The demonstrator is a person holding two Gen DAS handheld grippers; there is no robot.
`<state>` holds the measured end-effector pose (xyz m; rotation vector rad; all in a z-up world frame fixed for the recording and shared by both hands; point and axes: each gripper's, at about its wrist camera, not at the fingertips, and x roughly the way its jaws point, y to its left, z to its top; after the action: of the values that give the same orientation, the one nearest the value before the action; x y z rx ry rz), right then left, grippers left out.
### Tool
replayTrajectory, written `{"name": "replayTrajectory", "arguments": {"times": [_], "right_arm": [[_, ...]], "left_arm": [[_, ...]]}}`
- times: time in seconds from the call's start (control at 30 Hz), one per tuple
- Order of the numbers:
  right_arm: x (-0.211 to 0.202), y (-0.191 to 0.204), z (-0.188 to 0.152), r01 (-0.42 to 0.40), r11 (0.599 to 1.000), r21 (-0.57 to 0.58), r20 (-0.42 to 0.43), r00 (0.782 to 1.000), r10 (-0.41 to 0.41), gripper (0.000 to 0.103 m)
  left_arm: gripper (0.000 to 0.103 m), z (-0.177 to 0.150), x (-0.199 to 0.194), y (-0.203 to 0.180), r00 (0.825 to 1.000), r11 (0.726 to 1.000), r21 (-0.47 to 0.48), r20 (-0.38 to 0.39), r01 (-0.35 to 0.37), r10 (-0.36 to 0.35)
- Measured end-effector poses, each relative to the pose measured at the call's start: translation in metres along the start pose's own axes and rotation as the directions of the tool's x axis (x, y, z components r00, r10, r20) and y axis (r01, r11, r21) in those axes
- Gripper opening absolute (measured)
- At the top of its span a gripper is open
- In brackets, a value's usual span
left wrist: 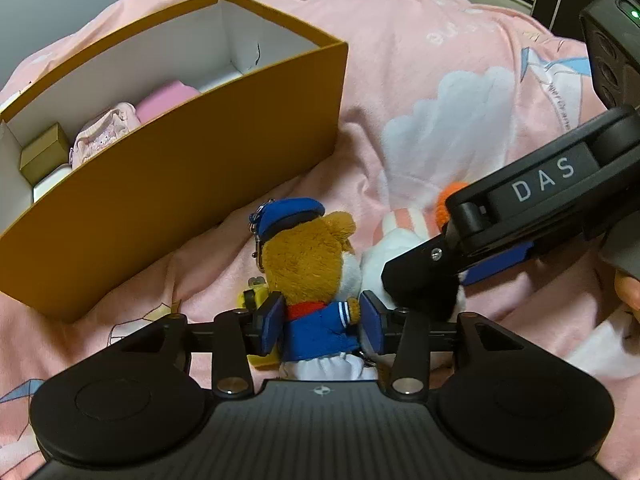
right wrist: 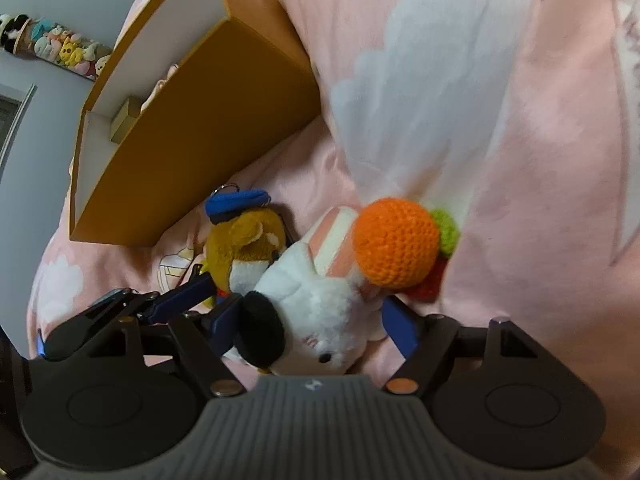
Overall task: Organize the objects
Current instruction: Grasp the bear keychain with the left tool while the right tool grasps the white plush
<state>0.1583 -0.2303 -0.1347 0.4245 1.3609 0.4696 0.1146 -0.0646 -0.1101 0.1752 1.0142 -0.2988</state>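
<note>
1. Left gripper [left wrist: 322, 322] straddles the bear [left wrist: 308, 264] at lower centre, pads seemingly just off it; jaws released.
2. Right gripper [right wrist: 316, 324] brackets the white plush [right wrist: 316, 304], also released.
3. Step: grasping; next, clench, then lift into the box [left wrist: 192, 168], upper left.

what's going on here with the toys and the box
A person is tidying plush toys on a pink blanket using two handheld grippers. The left gripper straddles a brown bear in a blue sailor outfit; the right gripper straddles a white plush. Neither toy is lifted yet. The open orange box behind them already holds some items.
</note>
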Motion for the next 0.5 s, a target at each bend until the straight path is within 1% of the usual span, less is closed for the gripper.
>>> {"name": "replayTrajectory", "arguments": {"times": [0.07,0.1,0.13,0.17,0.27,0.37,0.43,0.5], "right_arm": [[0.008,-0.001,0.002,-0.001,1.000,0.009,-0.023,1.000,0.002,0.076],[0.012,-0.001,0.002,0.002,1.000,0.011,-0.030,1.000,-0.002,0.077],[0.014,0.000,0.002,0.003,1.000,0.010,-0.034,0.999,-0.003,0.077],[0.016,0.001,0.002,0.007,1.000,0.004,-0.033,0.999,-0.007,0.076],[0.014,0.001,0.000,0.006,1.000,-0.004,-0.026,1.000,-0.006,0.073],[0.010,0.004,-0.003,0.005,1.000,-0.026,-0.025,1.000,-0.006,0.071],[0.006,0.009,-0.006,0.011,0.998,-0.062,-0.024,1.000,-0.012,0.070],[-0.001,0.018,-0.008,0.026,0.992,-0.121,-0.009,1.000,-0.027,0.069]], "left_arm": [[0.055,-0.001,0.006,-0.001,0.999,1.000,0.011,-0.035,-0.014,0.014],[0.052,-0.002,0.010,-0.001,0.998,0.999,0.019,-0.062,-0.029,0.030],[0.046,-0.004,0.015,0.000,0.995,0.999,0.017,-0.089,-0.034,0.035],[0.044,-0.005,0.018,0.001,0.995,1.000,0.007,-0.099,-0.021,0.021],[0.042,-0.006,0.014,0.005,0.996,1.000,-0.019,-0.085,-0.006,0.004],[0.040,-0.006,0.005,0.003,0.998,1.000,-0.022,-0.062,-0.007,0.006],[0.040,-0.007,-0.005,0.004,0.999,0.999,-0.033,-0.043,0.004,-0.006],[0.040,-0.008,-0.014,0.009,1.000,0.998,-0.062,-0.020,0.020,-0.021]]}}
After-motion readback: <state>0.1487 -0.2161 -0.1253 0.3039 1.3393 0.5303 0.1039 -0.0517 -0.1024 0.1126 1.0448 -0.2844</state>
